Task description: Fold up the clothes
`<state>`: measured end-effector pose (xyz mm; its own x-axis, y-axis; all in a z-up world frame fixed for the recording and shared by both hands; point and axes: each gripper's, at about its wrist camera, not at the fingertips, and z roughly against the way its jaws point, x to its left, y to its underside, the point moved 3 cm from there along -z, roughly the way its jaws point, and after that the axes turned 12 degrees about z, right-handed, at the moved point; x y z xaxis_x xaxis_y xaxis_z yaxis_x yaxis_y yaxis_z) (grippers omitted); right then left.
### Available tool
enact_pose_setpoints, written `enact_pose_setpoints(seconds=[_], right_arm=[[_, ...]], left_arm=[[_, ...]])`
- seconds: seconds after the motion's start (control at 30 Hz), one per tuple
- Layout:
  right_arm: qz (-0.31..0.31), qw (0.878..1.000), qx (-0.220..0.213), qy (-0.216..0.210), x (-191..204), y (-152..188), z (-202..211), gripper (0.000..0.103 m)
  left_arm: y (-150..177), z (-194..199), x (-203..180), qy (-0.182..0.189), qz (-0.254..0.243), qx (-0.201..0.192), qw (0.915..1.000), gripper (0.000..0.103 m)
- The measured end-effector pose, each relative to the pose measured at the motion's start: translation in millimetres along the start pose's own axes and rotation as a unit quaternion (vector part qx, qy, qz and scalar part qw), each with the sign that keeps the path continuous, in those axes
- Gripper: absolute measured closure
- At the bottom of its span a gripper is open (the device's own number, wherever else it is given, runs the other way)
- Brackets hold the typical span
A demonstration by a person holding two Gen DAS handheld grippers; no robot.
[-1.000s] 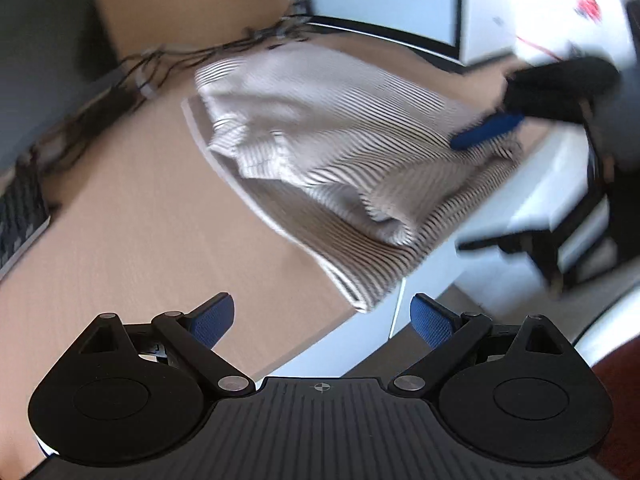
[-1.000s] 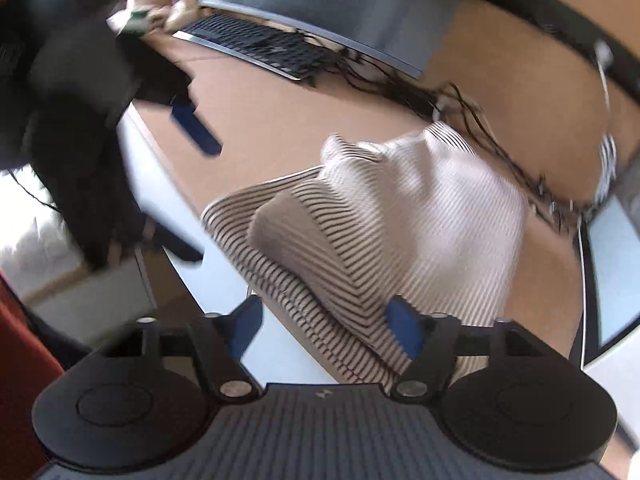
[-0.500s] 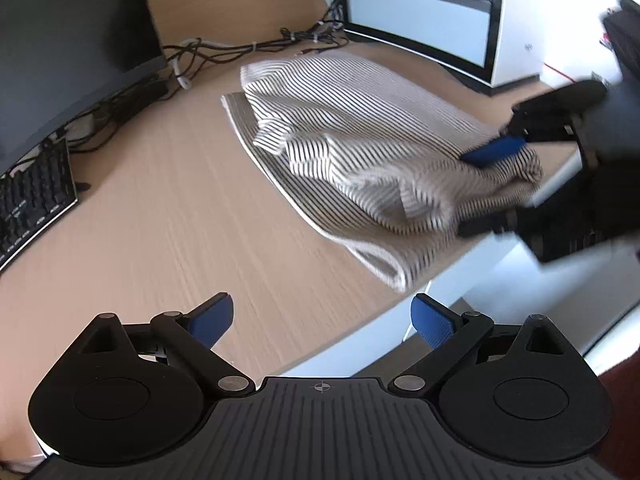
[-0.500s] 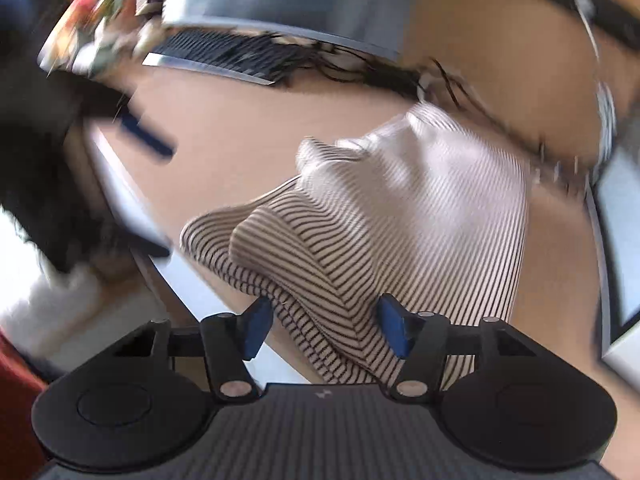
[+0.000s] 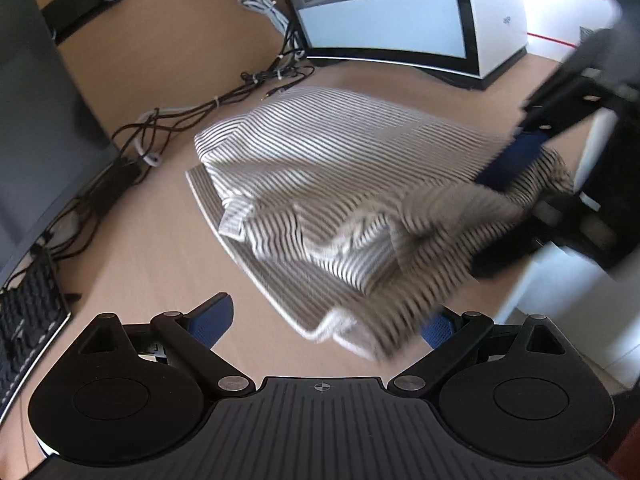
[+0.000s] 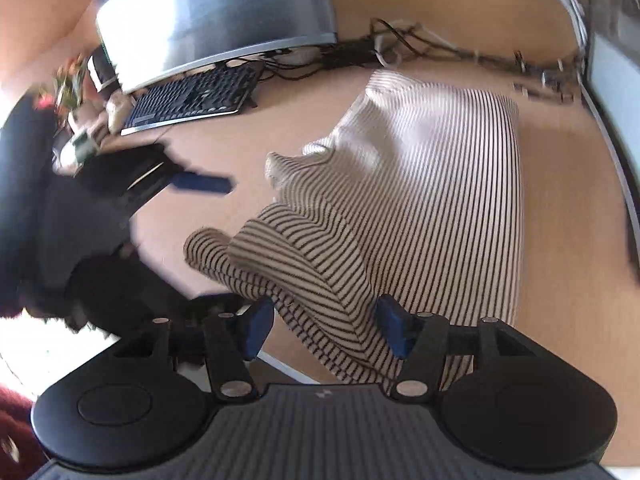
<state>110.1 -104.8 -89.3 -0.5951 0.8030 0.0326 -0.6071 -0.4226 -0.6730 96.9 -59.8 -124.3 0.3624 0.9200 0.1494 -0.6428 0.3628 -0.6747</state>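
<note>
A striped white-and-dark garment [image 5: 344, 184] lies crumpled in a loose pile on the wooden desk [image 5: 136, 240], its near corner at the desk's front edge. My left gripper [image 5: 324, 320] is open, with the garment's near corner between its fingers. My right gripper [image 6: 324, 324] is open around a raised fold of the garment [image 6: 420, 184]; the cloth sits between its blue pads. In the left wrist view the right gripper [image 5: 516, 156] shows at the garment's right end. In the right wrist view the left gripper [image 6: 200, 184] is a blur at left.
A curved monitor [image 5: 384, 4] stands behind the garment, with a second monitor [image 6: 216, 16] and a black keyboard [image 6: 192, 96] to the left. Tangled cables [image 5: 208, 108] run along the back of the desk. The desk's front edge [image 6: 280, 364] runs just under the grippers.
My left gripper has moved in toward the garment, and its near corner now lies between the fingers. My right gripper has narrowed around the raised fold and pushed it up.
</note>
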Motion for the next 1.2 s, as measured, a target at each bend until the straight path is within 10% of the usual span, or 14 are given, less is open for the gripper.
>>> enact_pose_setpoints(seconds=[0.1, 0.37, 0.47, 0.77, 0.9, 1.07, 1.2], right_arm=[[0.102, 0.991, -0.027, 0.079, 19.8, 8.6, 14.8, 0.023], [0.211, 0.954, -0.015, 0.214, 44.1, 22.0, -25.1, 0.023], [0.231, 0.946, 0.004, 0.227, 39.9, 15.7, -40.7, 0.063], [0.287, 0.936, 0.07, 0.191, 32.9, -19.4, -38.7, 0.076], [0.305, 0.932, 0.127, 0.148, 55.1, -17.9, -40.0, 0.077], [0.324, 0.922, 0.18, 0.11, 79.9, -26.4, -24.9, 0.077], [0.39, 0.892, 0.213, 0.086, 98.1, -46.5, -3.2, 0.078]], left_arm=[[-10.3, -4.1, 11.6, 0.025, 0.062, 0.018, 0.9976, 0.003], [-23.7, -12.4, 32.9, 0.112, 0.202, 0.066, 0.9706, 0.008], [-24.1, -15.0, 32.4, 0.129, 0.199, 0.071, 0.9689, 0.009], [-24.6, -0.1, 110.8, 0.194, 0.248, 0.031, 0.9484, 0.008], [-31.4, -18.3, 141.5, 0.19, 0.259, 0.022, 0.9468, 0.032], [-45.8, -48.4, 125.1, 0.234, 0.222, 0.02, 0.9463, 0.039], [-53.5, -73.7, 101.9, 0.263, 0.192, 0.026, 0.945, 0.04]])
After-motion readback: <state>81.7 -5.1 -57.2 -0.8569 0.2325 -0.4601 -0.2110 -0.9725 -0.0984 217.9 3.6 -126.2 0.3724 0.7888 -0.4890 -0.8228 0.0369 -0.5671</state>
